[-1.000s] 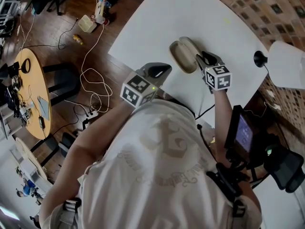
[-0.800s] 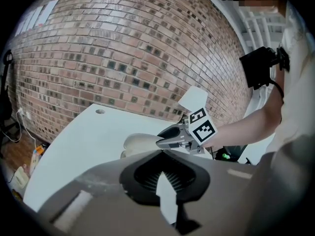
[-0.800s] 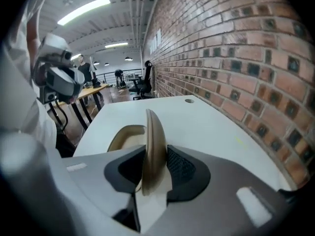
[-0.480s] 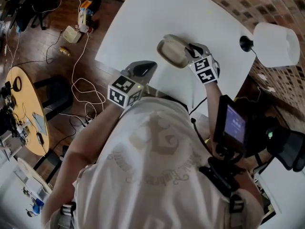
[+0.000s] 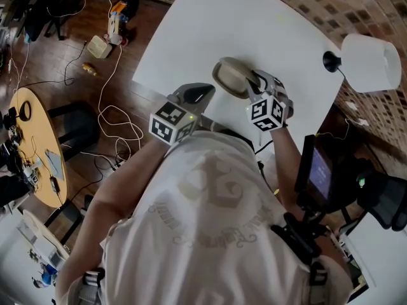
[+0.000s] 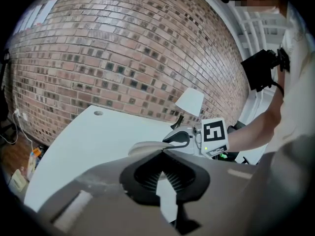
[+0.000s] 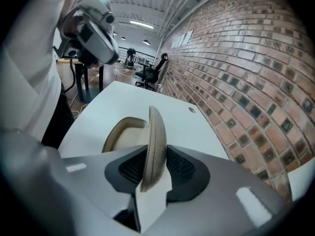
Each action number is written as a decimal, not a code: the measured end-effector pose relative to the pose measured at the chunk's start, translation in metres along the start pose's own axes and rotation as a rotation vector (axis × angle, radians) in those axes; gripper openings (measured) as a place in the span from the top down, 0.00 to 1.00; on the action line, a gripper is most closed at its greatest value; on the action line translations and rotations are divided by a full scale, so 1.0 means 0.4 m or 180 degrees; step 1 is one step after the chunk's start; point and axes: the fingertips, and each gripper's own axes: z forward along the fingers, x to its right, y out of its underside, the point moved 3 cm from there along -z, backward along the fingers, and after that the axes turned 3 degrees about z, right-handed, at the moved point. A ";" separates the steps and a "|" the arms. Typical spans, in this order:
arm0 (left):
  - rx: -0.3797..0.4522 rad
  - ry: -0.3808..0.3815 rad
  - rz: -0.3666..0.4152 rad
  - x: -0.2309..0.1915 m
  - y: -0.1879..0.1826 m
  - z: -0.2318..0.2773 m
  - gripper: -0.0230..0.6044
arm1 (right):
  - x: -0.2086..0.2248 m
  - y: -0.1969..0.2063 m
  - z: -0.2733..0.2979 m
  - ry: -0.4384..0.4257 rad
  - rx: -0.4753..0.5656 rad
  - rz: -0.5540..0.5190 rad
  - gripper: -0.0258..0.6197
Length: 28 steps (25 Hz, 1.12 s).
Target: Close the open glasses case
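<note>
White table [image 5: 191, 37], head view: beige glasses case [image 5: 229, 76] lies open on it, right gripper [image 5: 256, 81] at the case's near end, left gripper [image 5: 202, 93] apart from the case, over the table's near edge; white lamp [image 5: 372, 53] at right. Left gripper view: jaws together, nothing between them; case beyond. Right gripper view: jaws opening, lid [image 7: 155, 141] upright between them, both pads against it; case base [image 7: 120, 134] flat on the table to its left.

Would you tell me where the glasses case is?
The glasses case sits upper centre in the head view on the white table, lid between the right gripper's opening jaws.
</note>
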 end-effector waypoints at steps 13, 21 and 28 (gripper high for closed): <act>-0.0010 0.0079 0.0044 0.003 0.011 -0.021 0.95 | -0.113 -0.045 -0.047 -0.0280 0.0174 0.0102 0.73; -0.0021 0.0146 0.0088 0.005 0.011 -0.019 0.95 | -0.161 -0.052 -0.049 -0.0466 0.0192 0.0231 0.73; -0.0053 0.0173 0.0088 0.000 0.015 -0.012 0.95 | -0.223 -0.047 -0.040 -0.0712 0.0154 0.0271 0.74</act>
